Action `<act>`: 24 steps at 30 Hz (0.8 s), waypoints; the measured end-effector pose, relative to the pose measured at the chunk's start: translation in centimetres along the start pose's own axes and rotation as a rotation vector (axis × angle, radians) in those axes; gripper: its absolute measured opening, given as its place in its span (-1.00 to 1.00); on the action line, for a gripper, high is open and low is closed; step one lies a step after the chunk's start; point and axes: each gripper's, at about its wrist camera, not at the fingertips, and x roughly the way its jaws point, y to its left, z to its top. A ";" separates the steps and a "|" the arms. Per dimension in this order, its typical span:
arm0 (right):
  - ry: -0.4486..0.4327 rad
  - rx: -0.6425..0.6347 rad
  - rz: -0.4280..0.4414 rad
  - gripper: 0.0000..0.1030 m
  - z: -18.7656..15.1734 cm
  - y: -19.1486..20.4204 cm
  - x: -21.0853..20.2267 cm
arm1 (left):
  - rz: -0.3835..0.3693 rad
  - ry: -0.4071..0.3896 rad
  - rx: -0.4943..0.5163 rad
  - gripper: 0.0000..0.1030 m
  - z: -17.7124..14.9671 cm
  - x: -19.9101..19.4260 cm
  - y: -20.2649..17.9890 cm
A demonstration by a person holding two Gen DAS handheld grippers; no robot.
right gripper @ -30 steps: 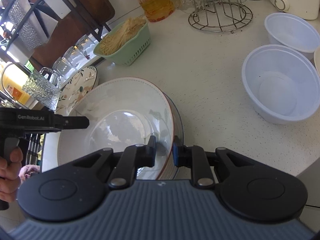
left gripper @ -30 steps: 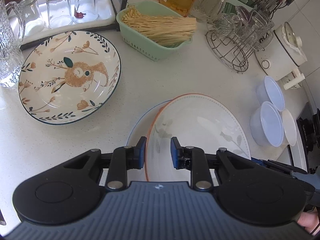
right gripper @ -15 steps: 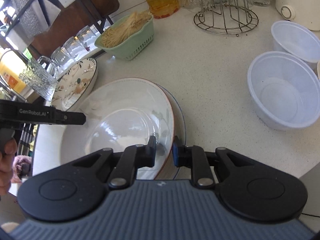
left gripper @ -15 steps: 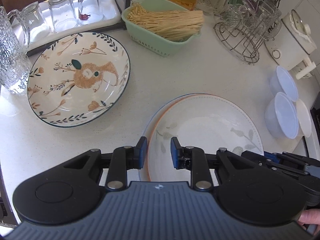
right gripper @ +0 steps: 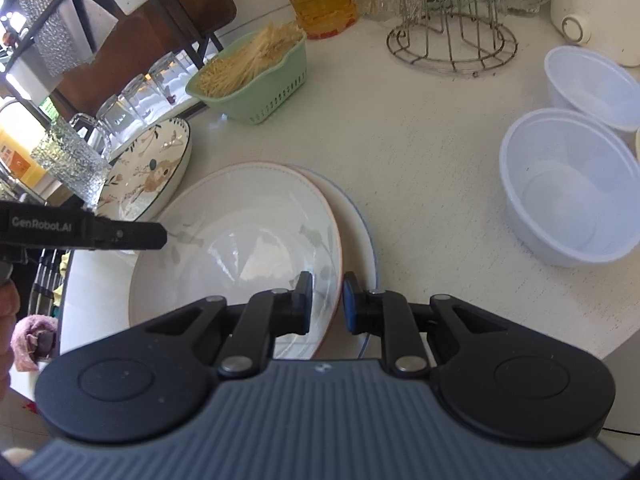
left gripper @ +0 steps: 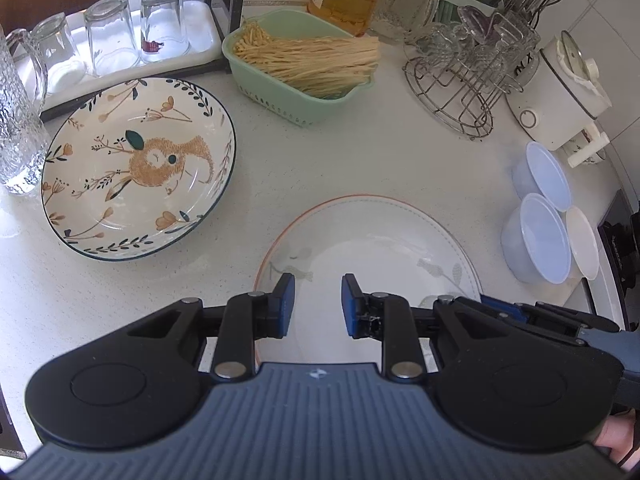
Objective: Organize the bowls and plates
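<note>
A white plate with an orange rim and grey leaves [left gripper: 372, 240] [right gripper: 240, 232] lies flat on a blue-rimmed plate [right gripper: 356, 232] near the counter's front. My right gripper [right gripper: 327, 304] is shut on its right rim, one pad inside and one outside. My left gripper [left gripper: 317, 306] hangs over the plate's left part, jaws a little apart with only the plate's inside seen between them. Its rim runs outside the left finger. Seen from the right wrist, the left gripper [right gripper: 162, 236] sits at the plate's left edge. A deep rabbit-pattern plate [left gripper: 140, 168] stands apart at the left.
Translucent plastic bowls [left gripper: 536, 240] [left gripper: 546, 172] stand at the right, near a white cooker [left gripper: 560, 92]. Behind are a green basket of noodles [left gripper: 304, 64], a wire rack [left gripper: 452, 92], upturned glasses on a tray [left gripper: 108, 32] and a glass jug [left gripper: 16, 120]. A hand shows at the lower right.
The orange-rimmed plate, tilted up a second ago, has come down flat onto the blue-rimmed plate. Its rim has slipped out from between my left jaws. The right grip has stayed on.
</note>
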 end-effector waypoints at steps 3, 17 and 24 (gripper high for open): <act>-0.041 -0.030 -0.014 -0.63 0.5 0.4 -0.9 | 0.004 -0.025 0.005 -0.45 0.2 -1.0 -0.4; -0.242 -0.110 0.014 -0.63 2.8 1.8 -8.5 | 0.056 -0.191 0.001 -0.44 0.4 -7.9 -3.6; -0.301 -0.155 0.043 -0.63 3.3 1.0 -11.4 | 0.067 -0.284 -0.011 -0.43 -0.8 -9.7 -5.8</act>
